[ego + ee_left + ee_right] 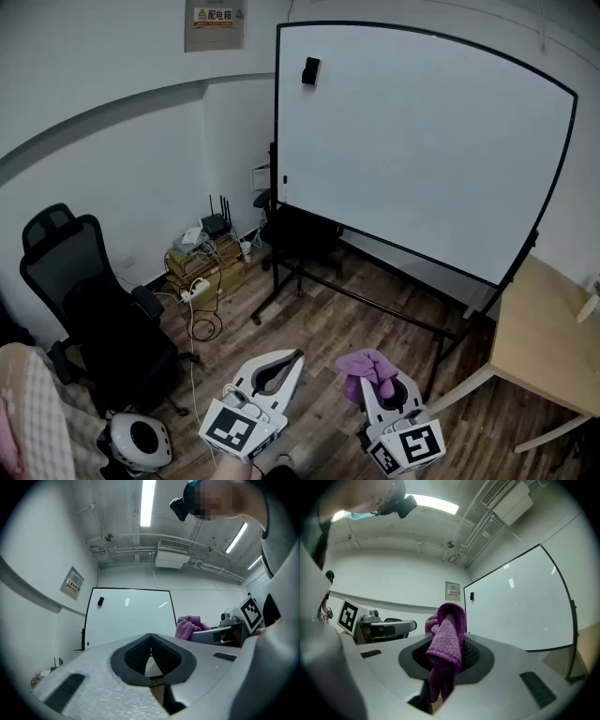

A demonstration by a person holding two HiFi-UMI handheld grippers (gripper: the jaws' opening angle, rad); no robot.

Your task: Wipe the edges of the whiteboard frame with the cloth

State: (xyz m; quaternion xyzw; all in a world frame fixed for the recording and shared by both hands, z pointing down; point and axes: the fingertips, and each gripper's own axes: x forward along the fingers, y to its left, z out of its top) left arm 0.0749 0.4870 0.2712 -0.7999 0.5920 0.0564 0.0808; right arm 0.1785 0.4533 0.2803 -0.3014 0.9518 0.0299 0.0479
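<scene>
the whiteboard (422,150), a smooth white panel in a thin black frame (277,112), stands upright, long axis sideways. well short of it, the right gripper (447,645) pinches a nubbly purple cloth (446,632) folded lengthwise along its jaws. the left gripper (150,636) is closed tight on nothing. only the head view shows the wooden floor (309,319).

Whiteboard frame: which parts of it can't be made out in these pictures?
Frame bottom edge: left gripper view, behind the left gripper.
Lower left corner: right gripper view, behind the cloth and right gripper.
Dust on the frame: head view, too small.
Small black thing on the board: too small to identify.
</scene>
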